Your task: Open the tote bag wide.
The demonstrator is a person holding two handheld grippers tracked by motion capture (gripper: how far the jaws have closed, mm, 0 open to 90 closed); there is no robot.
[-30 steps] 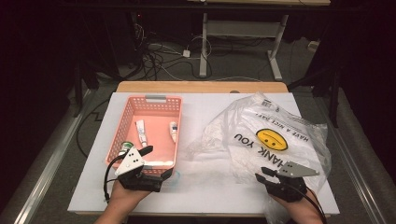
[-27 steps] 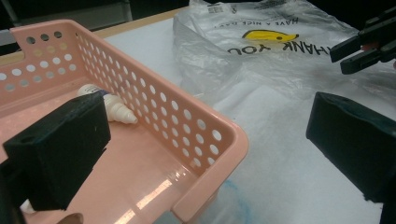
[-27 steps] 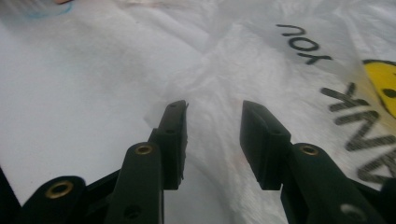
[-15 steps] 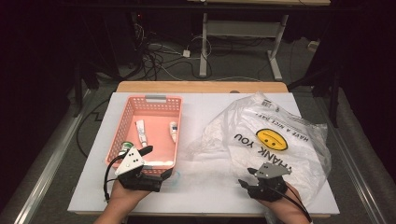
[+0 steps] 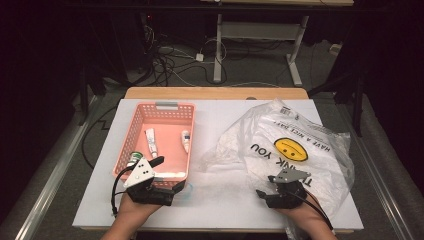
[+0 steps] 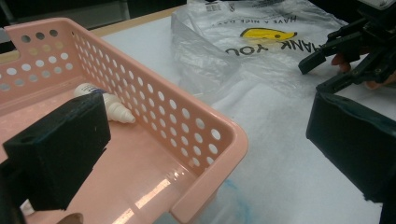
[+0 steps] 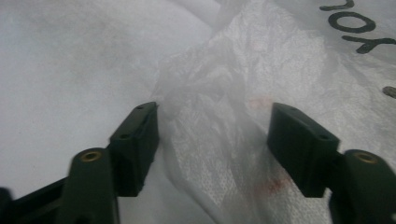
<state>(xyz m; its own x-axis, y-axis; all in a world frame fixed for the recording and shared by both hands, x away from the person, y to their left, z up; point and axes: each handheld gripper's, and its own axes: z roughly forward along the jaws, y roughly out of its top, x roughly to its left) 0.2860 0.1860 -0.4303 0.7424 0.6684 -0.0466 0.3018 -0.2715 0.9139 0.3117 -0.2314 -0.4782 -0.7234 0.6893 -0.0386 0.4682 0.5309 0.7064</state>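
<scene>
Plastic bag [image 7: 219, 126] now between right gripper's [image 7: 212, 140] just-opened jaws

table [image 5: 220, 112]: white top with a wooden strip along the far edge
tubes [image 5: 150, 141]: two small white ones lying well apart
bottle [image 5: 133, 159]: green-capped, at the near left corner
cables [image 5: 172, 62]: tangled on the floor beyond the table
desk frame [image 5: 260, 35]: white legs standing behind the cables

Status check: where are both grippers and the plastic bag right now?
Right gripper open, jaws just widened, straddling the plastic bag edge, no pinch. Left gripper open, straddling the pink basket near corner. Nothing in the way.
</scene>
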